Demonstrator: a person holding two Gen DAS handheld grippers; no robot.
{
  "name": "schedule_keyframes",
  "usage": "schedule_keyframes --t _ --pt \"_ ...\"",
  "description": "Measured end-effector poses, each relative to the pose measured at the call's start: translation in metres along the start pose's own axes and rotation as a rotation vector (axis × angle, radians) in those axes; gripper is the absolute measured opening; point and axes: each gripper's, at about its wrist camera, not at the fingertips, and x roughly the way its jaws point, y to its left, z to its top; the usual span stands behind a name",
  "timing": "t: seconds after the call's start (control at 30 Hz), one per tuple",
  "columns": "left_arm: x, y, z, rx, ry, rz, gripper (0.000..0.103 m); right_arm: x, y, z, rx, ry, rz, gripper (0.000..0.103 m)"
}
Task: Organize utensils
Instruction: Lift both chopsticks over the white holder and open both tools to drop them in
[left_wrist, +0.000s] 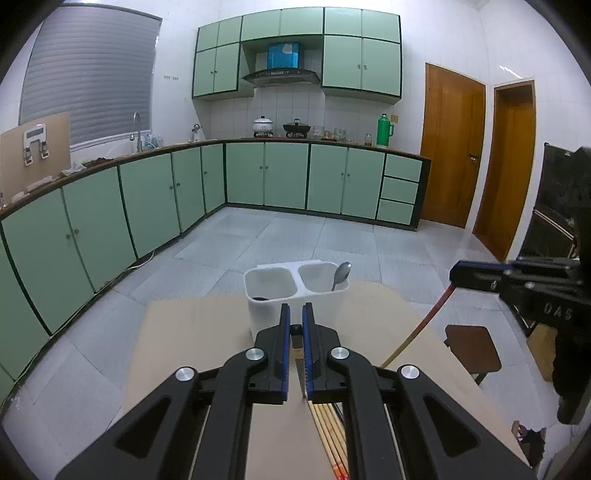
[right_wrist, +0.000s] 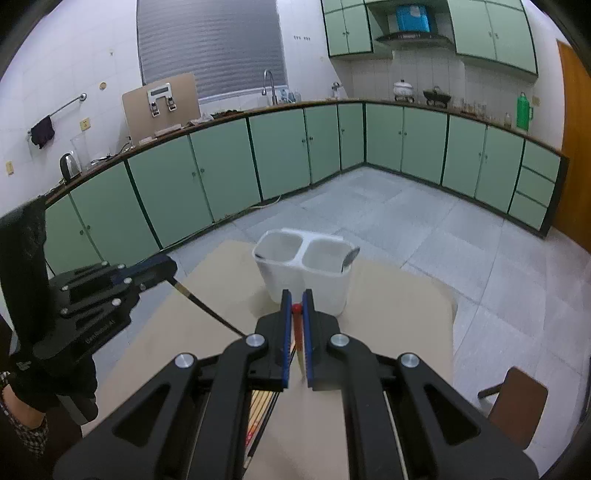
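Note:
A white two-compartment utensil holder (left_wrist: 295, 291) stands on the cardboard-covered table, also in the right wrist view (right_wrist: 306, 273). A metal spoon (left_wrist: 340, 275) leans in its right compartment (right_wrist: 349, 258). My left gripper (left_wrist: 296, 314) is shut on a dark-tipped chopstick (left_wrist: 296, 341), just in front of the holder; it appears in the right wrist view (right_wrist: 168, 264) holding that chopstick (right_wrist: 207, 308). My right gripper (right_wrist: 296, 301) is shut on a red-tipped chopstick (right_wrist: 296, 321); in the left wrist view it (left_wrist: 456, 275) holds that stick (left_wrist: 424, 319) slanting down. Several more chopsticks (left_wrist: 328, 432) lie on the table beneath the grippers.
The table's cardboard top (left_wrist: 192, 343) ends just behind the holder. A brown stool (left_wrist: 472, 349) stands to the right of the table (right_wrist: 517, 398). Green kitchen cabinets (left_wrist: 266, 177) and a tiled floor (left_wrist: 280, 236) lie beyond.

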Motion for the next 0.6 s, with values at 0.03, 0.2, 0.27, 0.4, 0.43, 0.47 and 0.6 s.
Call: schedule_keyframes --t 0.03,0.2,0.27,0.4,0.43,0.47,0.6 --pt "0.0 0.001 0.0 0.001 -0.003 0.0 0.006 -0.001 0.0 0.003 -0.006 -0.007 0.0 0.005" --pt "-0.003 0.002 0.015 0.006 -0.029 -0.011 0.006 -0.011 -0.006 0.031 -0.038 -0.047 -0.004 0.005" --pt "-0.006 0.002 0.024 0.004 -0.048 -0.023 0.006 -0.016 -0.009 0.043 -0.036 -0.066 0.003 0.005" --pt "-0.014 0.002 0.053 0.005 -0.104 -0.038 0.006 -0.023 -0.017 0.07 -0.038 -0.111 0.005 0.005" --pt "-0.015 0.001 0.06 0.007 -0.119 -0.038 0.006 -0.025 -0.019 0.08 -0.04 -0.127 0.003 0.005" --pt "-0.016 0.001 0.069 0.01 -0.138 -0.036 0.006 -0.025 -0.021 0.086 -0.042 -0.136 0.0 0.005" --pt "-0.017 0.0 0.109 0.017 -0.219 -0.03 0.006 -0.021 -0.032 0.114 -0.026 -0.164 -0.001 0.005"
